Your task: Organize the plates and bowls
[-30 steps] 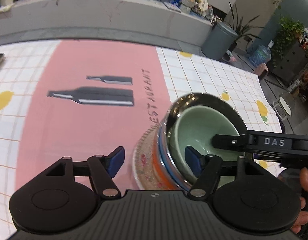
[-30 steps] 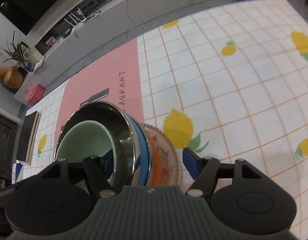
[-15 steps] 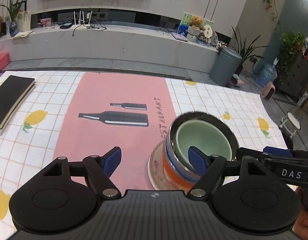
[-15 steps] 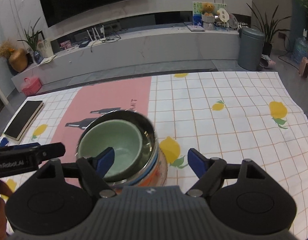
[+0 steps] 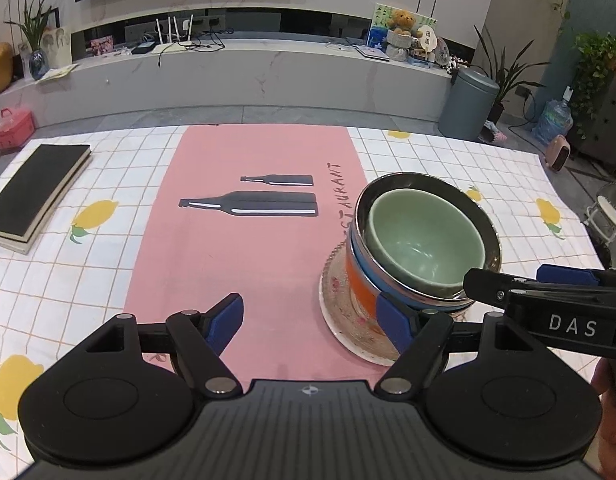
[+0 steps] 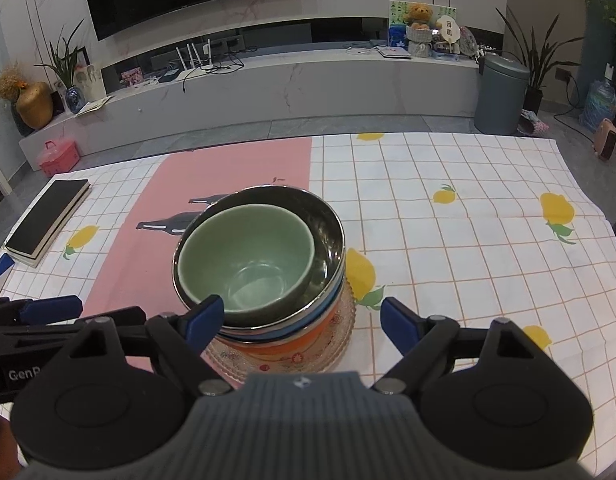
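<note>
A stack stands on the table at the edge of the pink runner: a pale green bowl sits inside a steel bowl, over a blue bowl and an orange bowl, on a patterned glass plate. My left gripper is open and empty, just left of and in front of the stack. My right gripper is open and empty, in front of the stack, apart from it. It also shows in the left wrist view.
A black book lies at the table's far left. The lemon-print checked tablecloth covers the table, with a pink runner in the middle. Beyond the far edge is floor and a grey bin.
Both grippers have drawn back and up from the bowl stack; the right gripper's finger is out of the green bowl. The stack stays put.
</note>
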`<state>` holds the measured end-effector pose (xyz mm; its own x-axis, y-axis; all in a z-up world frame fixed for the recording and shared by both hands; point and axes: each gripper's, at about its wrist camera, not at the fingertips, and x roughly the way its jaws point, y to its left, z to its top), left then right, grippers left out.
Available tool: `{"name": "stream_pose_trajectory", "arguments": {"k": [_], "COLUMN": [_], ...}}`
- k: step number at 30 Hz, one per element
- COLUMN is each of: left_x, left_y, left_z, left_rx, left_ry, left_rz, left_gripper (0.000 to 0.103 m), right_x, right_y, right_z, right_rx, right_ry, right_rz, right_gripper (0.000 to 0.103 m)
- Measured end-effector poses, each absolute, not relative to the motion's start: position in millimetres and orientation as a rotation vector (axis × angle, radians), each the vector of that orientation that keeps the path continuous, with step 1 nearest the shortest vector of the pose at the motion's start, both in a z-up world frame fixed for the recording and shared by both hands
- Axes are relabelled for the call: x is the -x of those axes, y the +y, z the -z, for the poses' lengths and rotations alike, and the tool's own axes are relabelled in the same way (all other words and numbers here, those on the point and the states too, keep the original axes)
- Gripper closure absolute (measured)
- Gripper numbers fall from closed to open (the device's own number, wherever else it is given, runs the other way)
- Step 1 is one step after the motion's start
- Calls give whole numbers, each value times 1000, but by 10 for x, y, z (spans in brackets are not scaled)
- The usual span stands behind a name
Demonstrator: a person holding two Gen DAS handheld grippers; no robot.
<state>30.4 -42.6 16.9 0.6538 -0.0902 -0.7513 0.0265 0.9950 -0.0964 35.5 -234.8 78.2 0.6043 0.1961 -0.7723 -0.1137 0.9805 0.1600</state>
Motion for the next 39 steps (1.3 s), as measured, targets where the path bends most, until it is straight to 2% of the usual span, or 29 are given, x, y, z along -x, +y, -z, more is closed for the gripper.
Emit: {"name": "stream_pose_trajectory", "arguments": {"k": [39], "left_x": [-302], "left_y": [-427], "left_z": [-153], "left_rx": [59], "left_ry": [868], "left_rz": [42], "left_gripper": [15], "right_x": [-358], "right_y": [-2293], "right_z": [-759], "right_rx": [-94], "right_ry": [912], "right_rz": [-184], "right_gripper": [18]}}
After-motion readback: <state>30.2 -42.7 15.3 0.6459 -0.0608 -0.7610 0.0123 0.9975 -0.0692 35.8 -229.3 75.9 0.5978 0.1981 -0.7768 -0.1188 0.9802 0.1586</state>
